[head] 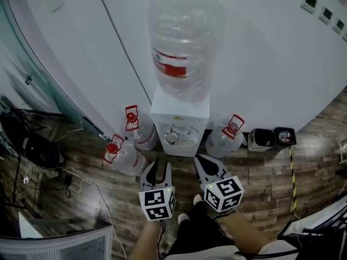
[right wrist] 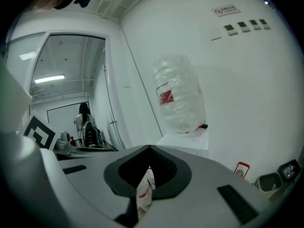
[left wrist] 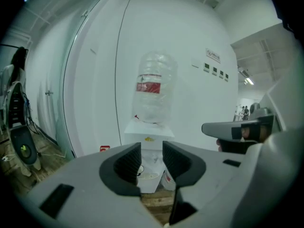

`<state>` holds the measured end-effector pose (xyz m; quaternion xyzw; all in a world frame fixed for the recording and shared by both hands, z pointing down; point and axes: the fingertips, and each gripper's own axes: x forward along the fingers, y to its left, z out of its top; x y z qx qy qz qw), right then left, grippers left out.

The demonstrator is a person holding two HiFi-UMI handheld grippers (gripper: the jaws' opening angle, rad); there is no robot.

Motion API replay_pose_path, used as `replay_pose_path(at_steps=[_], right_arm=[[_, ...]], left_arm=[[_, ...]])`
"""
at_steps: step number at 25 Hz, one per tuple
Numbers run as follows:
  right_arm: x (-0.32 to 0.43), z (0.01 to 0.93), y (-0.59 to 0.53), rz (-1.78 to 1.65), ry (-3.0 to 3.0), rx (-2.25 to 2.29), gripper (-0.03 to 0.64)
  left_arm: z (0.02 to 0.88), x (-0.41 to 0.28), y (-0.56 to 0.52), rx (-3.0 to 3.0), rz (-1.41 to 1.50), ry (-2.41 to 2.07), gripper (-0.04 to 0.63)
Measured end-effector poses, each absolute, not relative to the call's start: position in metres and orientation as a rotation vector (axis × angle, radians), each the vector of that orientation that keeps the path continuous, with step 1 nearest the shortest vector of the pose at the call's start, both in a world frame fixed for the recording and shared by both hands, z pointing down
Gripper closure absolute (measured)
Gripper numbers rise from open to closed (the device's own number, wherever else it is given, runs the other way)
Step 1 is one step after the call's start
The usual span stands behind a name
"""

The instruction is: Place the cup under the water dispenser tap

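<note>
Grey and black nearest the head camera: holding the left claw (head: 161, 167) with its jaws partly apart, a narrow gap with nothing in it. Holding the right claw (head: 206, 162) just beside it, tips pressed together, gripping nothing either. Pointing both forward and a little down, above a dark wooden floor (head: 260, 183).

Looking just past the left claw's tips to the cup (head: 172, 137), a small round thing standing in the recess at the front of the white water dispenser (head: 181, 110), left of the recess's middle and under the taps as far as the head view lets on. Finding the cup clear of both claws, ahead of the left one and up-left of the right one in the head view. Catching only a sliver of it low in the gap between the left jaws in the left gripper view.

Noting spare water bottles (head: 126, 156) with red caps on the floor round the dispenser's foot, two to its left and one to its right. Noting a small grey bin (head: 262, 139) and a black box (head: 284, 136) further right.

Ending at the big clear bottle (head: 183, 42) with a red label, upended on top of the dispenser against a white wall (head: 260, 53).
</note>
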<state>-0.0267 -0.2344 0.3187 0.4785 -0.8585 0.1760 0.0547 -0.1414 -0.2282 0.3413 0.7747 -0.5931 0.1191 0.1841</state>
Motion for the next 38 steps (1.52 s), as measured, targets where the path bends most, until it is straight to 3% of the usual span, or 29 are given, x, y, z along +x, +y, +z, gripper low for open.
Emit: replay_pose_path(at_steps=[2,4,14,38], right_arm=[[-0.023,0.296,-0.216,0.527,-2.616,1.457,0.596],[-0.018,0.277,-0.197,0.526,-2.619,1.462,0.595],[0.008,0.229,-0.127,0.458,-2.667,1.404,0.596],[0.028,0.220,-0.107,0.429,-2.685,1.381,0.597]], left_arm=[[0.319,-0.144,-0.208,2.182,0.335,-1.702,0.447],[0.300,-0.145,-0.189,2.189,0.341,-1.724,0.545],[0.237,-0.107,-0.120,2.274,0.328,-1.771,0.545],[0.237,-0.081,-0.105,2.269,0.366,-1.778,0.545]])
